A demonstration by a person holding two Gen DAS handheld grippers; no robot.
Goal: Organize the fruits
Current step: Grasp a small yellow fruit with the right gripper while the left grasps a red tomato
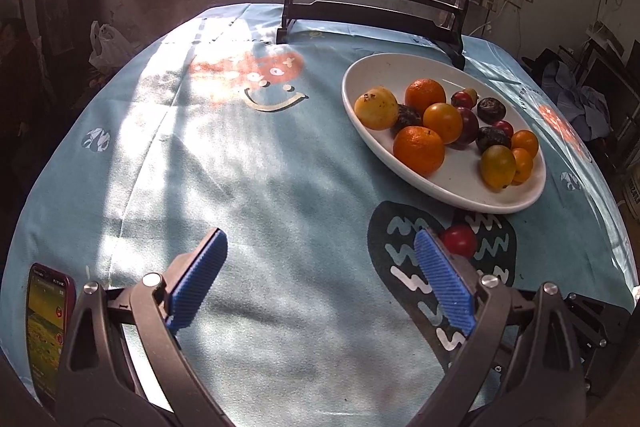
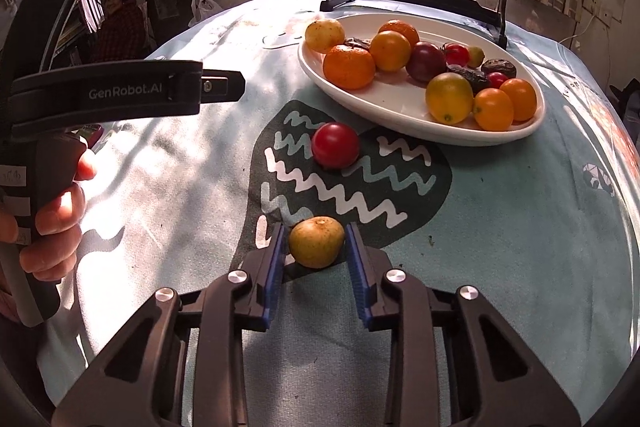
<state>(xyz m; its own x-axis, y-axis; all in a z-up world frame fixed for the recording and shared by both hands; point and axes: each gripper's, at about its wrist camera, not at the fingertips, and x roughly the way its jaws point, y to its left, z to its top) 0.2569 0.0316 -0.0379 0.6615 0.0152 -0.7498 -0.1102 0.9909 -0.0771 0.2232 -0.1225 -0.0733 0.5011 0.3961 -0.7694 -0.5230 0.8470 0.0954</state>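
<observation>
A white oval plate (image 2: 384, 99) at the far right of the table holds several oranges, small yellow citrus, dark plums and cherry tomatoes. A red tomato (image 2: 335, 145) lies on the cloth just in front of the plate. Nearer to me, a yellow-green citrus fruit (image 2: 317, 242) rests on the cloth, and my right gripper (image 2: 316, 227) is shut on it, blue pads touching both sides. In the left wrist view my left gripper (image 1: 320, 235) stands wide open over bare cloth, holding nothing. The red tomato (image 1: 459, 239) sits just beyond its right finger, and the plate (image 1: 384, 71) lies further back.
A light blue patterned tablecloth (image 1: 240, 167) covers the round table. A dark wooden stand with a round painted screen (image 1: 372, 11) rises behind the plate. A phone (image 1: 46, 331) lies at the near left edge. A hand (image 2: 60, 219) holds the left gripper's body (image 2: 120, 91). A person (image 2: 120, 23) sits far left.
</observation>
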